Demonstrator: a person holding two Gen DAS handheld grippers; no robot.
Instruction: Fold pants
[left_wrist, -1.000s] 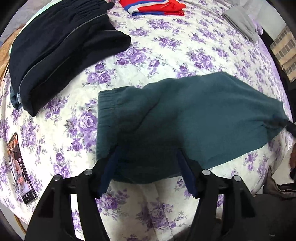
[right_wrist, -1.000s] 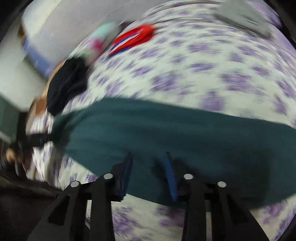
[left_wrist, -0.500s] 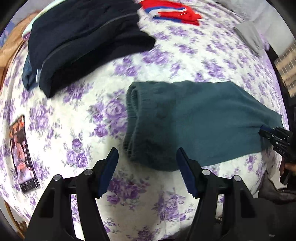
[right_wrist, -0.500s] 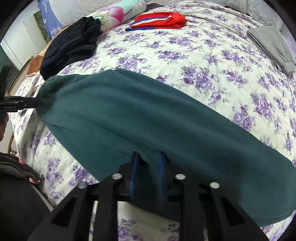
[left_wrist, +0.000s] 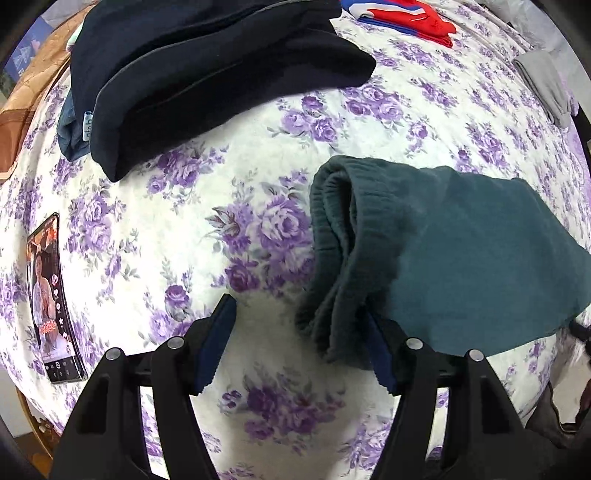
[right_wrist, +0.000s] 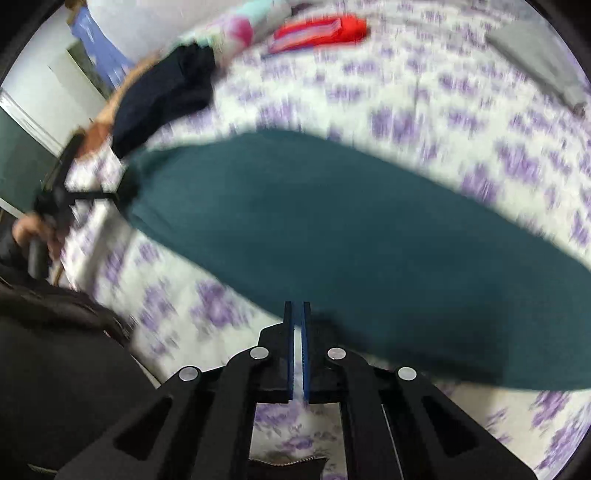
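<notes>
The teal pants lie folded on the flowered bedspread, their ribbed waistband bunched at the left end. My left gripper is open and empty; the waistband corner lies against its right finger. In the blurred right wrist view the pants stretch across the bed. My right gripper is shut with nothing visibly between its blue pads, at the near edge of the pants. The left gripper shows at the pants' far left end.
A dark navy stack of folded clothes lies at the back left. A red, white and blue garment and a grey garment lie further back. A phone lies at the bed's left edge.
My left gripper let the waistband down and shifted left, so the pants now sit to its right. My right gripper closed fully and slid off the pants' edge while moving fast.
</notes>
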